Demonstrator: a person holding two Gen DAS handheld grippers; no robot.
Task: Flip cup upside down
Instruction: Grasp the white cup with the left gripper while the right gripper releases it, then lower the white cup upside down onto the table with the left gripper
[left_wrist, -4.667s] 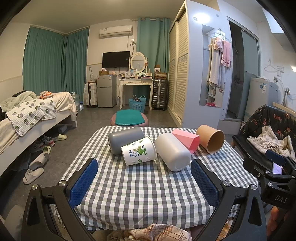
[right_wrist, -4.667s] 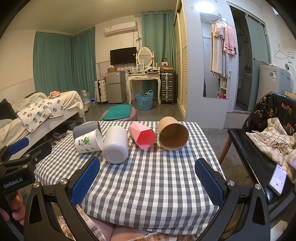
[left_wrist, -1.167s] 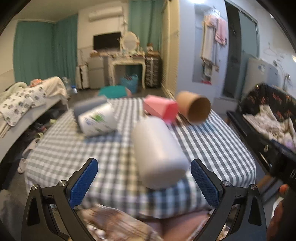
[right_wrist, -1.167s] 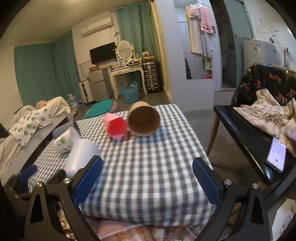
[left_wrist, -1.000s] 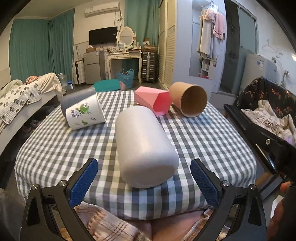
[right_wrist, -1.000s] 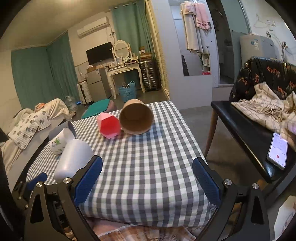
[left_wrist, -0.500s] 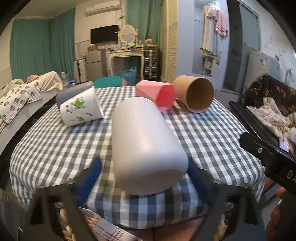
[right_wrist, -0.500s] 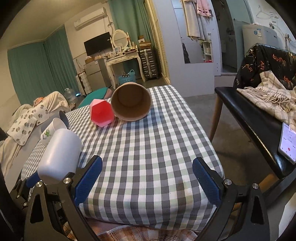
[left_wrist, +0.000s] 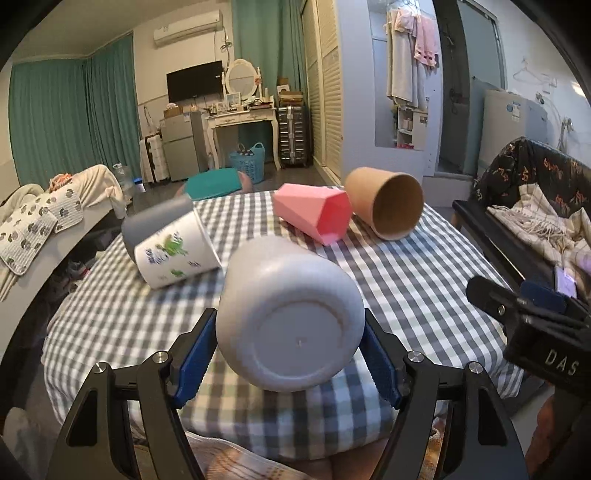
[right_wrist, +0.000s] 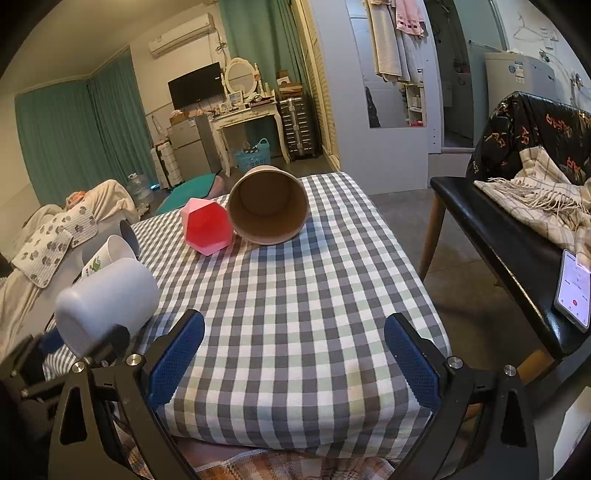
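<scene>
A white cup (left_wrist: 288, 317) lies on its side near the front of the checked table (left_wrist: 417, 280), its base toward the camera. My left gripper (left_wrist: 288, 350) is shut on its base end, a blue pad on each side. The cup also shows in the right wrist view (right_wrist: 107, 299), held at the left. My right gripper (right_wrist: 293, 354) is open and empty over the table's front edge. Behind lie a frog-print white cup (left_wrist: 173, 254), a grey cup (left_wrist: 155, 221), a pink faceted cup (left_wrist: 314, 214) and a brown paper cup (left_wrist: 388, 206), all on their sides.
A black bench (right_wrist: 509, 236) with a plaid scarf and a phone (right_wrist: 574, 288) stands to the right of the table. A bed (left_wrist: 37, 221) is at the left. A teal stool (left_wrist: 212, 182) stands behind the table.
My left gripper has moved in around the white cup and closed on its base end. My right gripper has stayed open and shifted slightly closer to the table.
</scene>
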